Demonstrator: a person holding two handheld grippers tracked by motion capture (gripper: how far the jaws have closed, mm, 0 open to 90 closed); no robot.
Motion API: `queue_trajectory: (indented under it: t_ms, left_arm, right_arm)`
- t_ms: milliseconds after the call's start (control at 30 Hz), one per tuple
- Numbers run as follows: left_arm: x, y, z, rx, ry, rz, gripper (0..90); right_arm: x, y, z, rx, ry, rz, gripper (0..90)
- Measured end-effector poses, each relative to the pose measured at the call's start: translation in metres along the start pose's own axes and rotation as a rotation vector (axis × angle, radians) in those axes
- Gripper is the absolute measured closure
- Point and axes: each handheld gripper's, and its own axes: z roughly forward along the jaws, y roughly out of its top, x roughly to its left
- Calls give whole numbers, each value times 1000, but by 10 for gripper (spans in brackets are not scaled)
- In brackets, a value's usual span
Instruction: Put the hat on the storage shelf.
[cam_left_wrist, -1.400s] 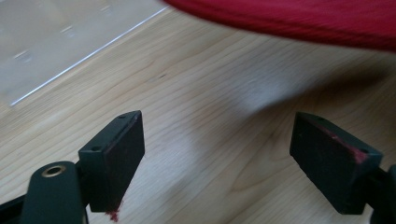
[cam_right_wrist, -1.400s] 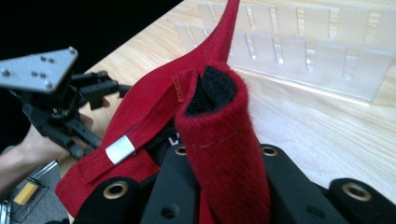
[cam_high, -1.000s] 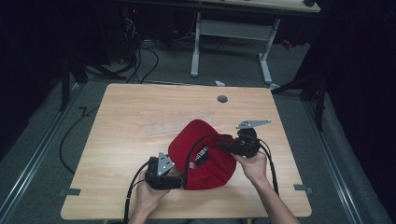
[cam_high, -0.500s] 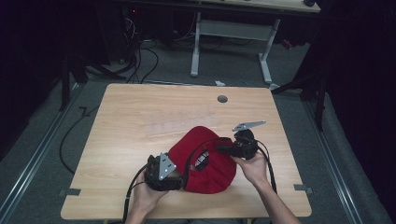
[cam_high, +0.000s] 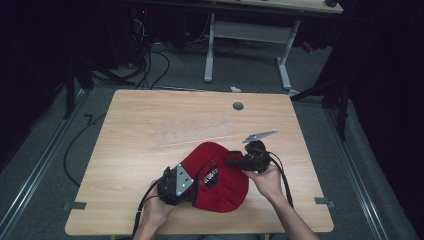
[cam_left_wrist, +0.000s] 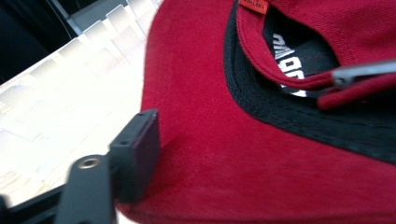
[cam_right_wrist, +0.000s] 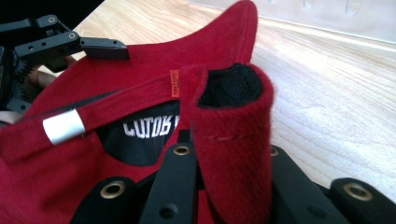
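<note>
Red cap on wooden table, near edge, a bit right of centre, lying upside down w/ opening up. Black lining and white lettering inside, small orange tag on the inner rim, metal clasp on the back strap. Brim side toward left gripper in left gripper view, broad red fabric close to lens.

Right gripper at cap's right-far rim, held by right hand. Clamped on a rolled fold of the cap's edge in right gripper view: red fabric squeezed between the two black jaws, black lining showing at top of the roll. Grey three-cornered plate sticking out to far right of it.

Left gripper at cap's left-near side, held by left hand, grey plate on top. One black jaw pad seen against outside of the red fabric; other jaw hidden behind cap. Looks closed on cap's edge, w/ fabric between. In right gripper view same gripper seen at far left, tip on cap's rim.

Black cables trailing off near edge from both grippers. Clear plastic strip flat on table beyond cap, well apart from it. Round grommet hole near far edge. Grey floor, white-legged desk beyond, dark surroundings.
</note>
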Motion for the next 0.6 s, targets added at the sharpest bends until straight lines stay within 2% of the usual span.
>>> queue_trajectory:
  t_ms: [67,100,167,200,367,467,600]
  left_arm:
    - [0,0,-1,-1,-4,-1,372]
    - [0,1,-2,-2,-10,10,409]
    - [0,3,-4,1,-22,5,483]
    - [0,5,-5,8,-30,8,483]
    - [-1,11,-8,37,-79,-24,607]
    - [0,14,-8,61,-103,-43,660]
    - [0,19,-9,72,-117,-43,722]
  right_arm:
    - [0,0,0,0,5,-1,840]
    - [1,0,0,-1,8,-5,838]
    - [1,-1,-1,-10,17,-10,831]
    - [1,-1,-1,-10,17,-10,831]
    - [-3,-3,-3,-39,40,-3,816]
    - [-4,-3,-4,-54,35,-4,798]
    - [-7,-2,-6,-89,25,4,760]
